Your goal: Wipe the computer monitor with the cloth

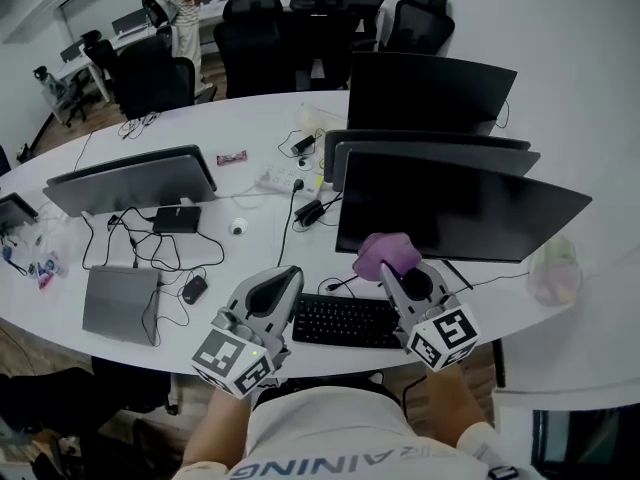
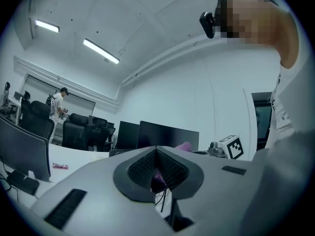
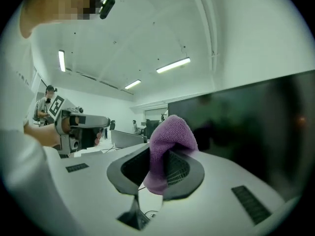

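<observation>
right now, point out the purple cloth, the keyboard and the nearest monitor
purple cloth (image 1: 386, 254), head view, bunched top
keyboard (image 1: 340, 321), head view, middle of keys
nearest monitor (image 1: 462, 213), head view, centre of screen

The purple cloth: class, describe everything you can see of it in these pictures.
The purple cloth looks like soft, nubby microfibre, bunched into a rounded wad. The right tool is shut on it, jaws pinching its lower part while the bulk bulges past their tips. It is held above the desk, by the lower left corner of the nearest monitor; whether it touches the screen cannot be told.
</observation>
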Demonstrator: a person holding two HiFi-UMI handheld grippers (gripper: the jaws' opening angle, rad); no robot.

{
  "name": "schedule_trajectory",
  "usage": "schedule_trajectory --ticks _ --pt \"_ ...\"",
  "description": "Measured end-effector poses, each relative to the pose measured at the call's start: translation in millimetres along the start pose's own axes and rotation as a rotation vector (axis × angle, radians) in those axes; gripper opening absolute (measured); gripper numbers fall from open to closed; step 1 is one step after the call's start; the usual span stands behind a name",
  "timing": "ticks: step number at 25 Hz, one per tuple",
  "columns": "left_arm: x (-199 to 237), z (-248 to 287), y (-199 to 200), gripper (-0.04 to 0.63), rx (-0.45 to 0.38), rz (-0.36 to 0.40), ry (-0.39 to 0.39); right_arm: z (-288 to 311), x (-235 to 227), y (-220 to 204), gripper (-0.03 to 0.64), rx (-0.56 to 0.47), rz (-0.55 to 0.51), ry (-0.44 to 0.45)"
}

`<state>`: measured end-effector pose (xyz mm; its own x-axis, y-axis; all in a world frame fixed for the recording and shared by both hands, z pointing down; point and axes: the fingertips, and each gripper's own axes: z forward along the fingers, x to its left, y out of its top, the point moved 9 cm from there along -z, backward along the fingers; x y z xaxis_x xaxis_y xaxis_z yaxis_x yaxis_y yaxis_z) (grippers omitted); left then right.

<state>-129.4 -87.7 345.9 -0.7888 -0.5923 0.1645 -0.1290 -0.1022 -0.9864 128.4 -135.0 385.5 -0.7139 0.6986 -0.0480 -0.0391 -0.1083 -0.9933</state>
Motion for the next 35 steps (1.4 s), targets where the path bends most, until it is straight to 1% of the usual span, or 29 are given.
schedule_trajectory --ticks 7,13,18,25,30,35 --pt "-25.4 30.7 7.4 0.008 -0.021 0.024 -0.068 -54.9 -14.8 39.6 0.064 -0.099 -0.035 -0.068" --pt "-40.4 49.5 12.6 0.008 -0.03 0.037 -0.114 -87.8 -23.4 58.1 0.064 -0.154 -0.05 -0.118" --pt "-45.6 56.7 11.4 0.008 -0.03 0.041 -0.126 -98.1 -32.2 60.8 0.064 -0.173 -0.048 -0.139" --pt "-47.8 61.5 10.9 0.008 -0.03 0.043 -0.125 -100.0 -39.1 64.0 0.064 -0.183 -0.038 -0.127" --pt "-47.4 63.1 10.5 0.008 -0.029 0.04 -0.116 -94.7 -42.6 60.4 0.064 -0.158 -0.028 -0.117" --pt "-51.9 64.9 12.0 0.008 -0.026 0.04 -0.124 -95.2 -44.1 62.0 0.064 -0.15 -0.007 -0.112"
